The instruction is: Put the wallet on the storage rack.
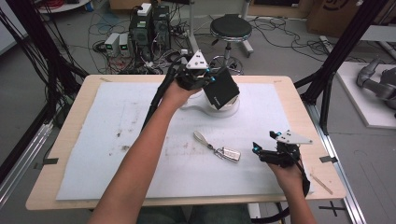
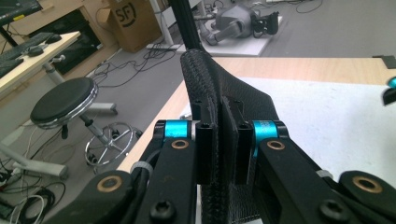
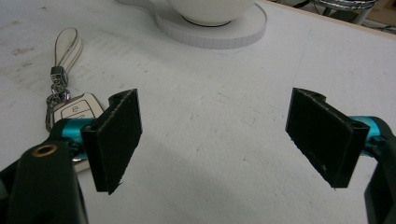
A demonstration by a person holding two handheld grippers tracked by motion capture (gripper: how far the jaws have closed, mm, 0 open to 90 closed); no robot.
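Note:
My left gripper (image 1: 208,77) is raised over the far middle of the table, shut on a black textured wallet (image 1: 222,88). In the left gripper view the wallet (image 2: 219,88) stands edge-on, with the jaws of my left gripper (image 2: 223,140) pressed on both of its faces. A white car key (image 1: 227,153) with a white strap (image 1: 201,137) lies on the white mat. My right gripper (image 1: 264,143) rests low just right of the key, open with nothing between its jaws. In the right gripper view the key (image 3: 77,109) lies behind the left jaw of my right gripper (image 3: 215,121).
A white round dish on a flat base (image 1: 231,108) sits on the mat below the held wallet; its base (image 3: 210,32) lies ahead of the right gripper. The white mat (image 1: 116,149) covers most of the wooden table. A stool (image 1: 230,29) stands beyond the far edge.

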